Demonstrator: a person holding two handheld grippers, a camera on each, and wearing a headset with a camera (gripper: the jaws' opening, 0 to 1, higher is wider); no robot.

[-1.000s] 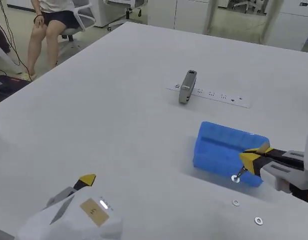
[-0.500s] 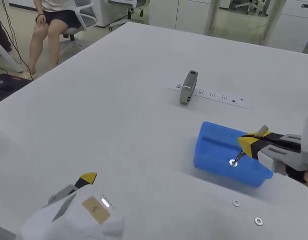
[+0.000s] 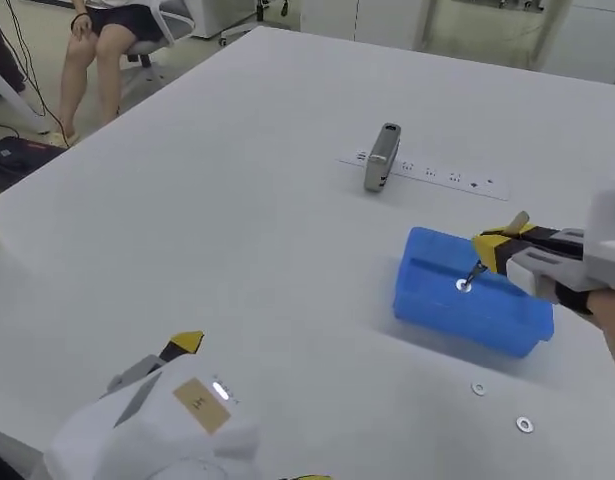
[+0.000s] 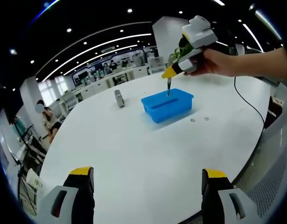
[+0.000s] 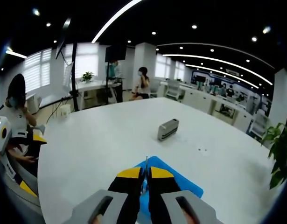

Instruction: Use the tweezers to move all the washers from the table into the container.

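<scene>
Since a second ago the small silver washer (image 3: 464,286) has travelled from the near wall of the blue rectangular plastic container (image 3: 507,318) to a spot over its open inside, carried at the tip of the thin metal tweezers (image 3: 474,272). The right gripper (image 3: 497,245) has its yellow-tipped jaws pressed together on the tweezers' handle, which keeps the tweezer points pinched on the washer; whether the washer touches the container floor I cannot tell. The step in hand looks like the drop — next, the right jaws need to ease just enough for the tweezers to spring apart and let the washer fall inside. Two more silver washers (image 3: 478,388) (image 3: 525,425) lie on the white table (image 3: 237,220) near the container's near side, not yet moved. The left gripper (image 4: 147,175) waits with its jaws wide apart and empty, well to the left.
</scene>
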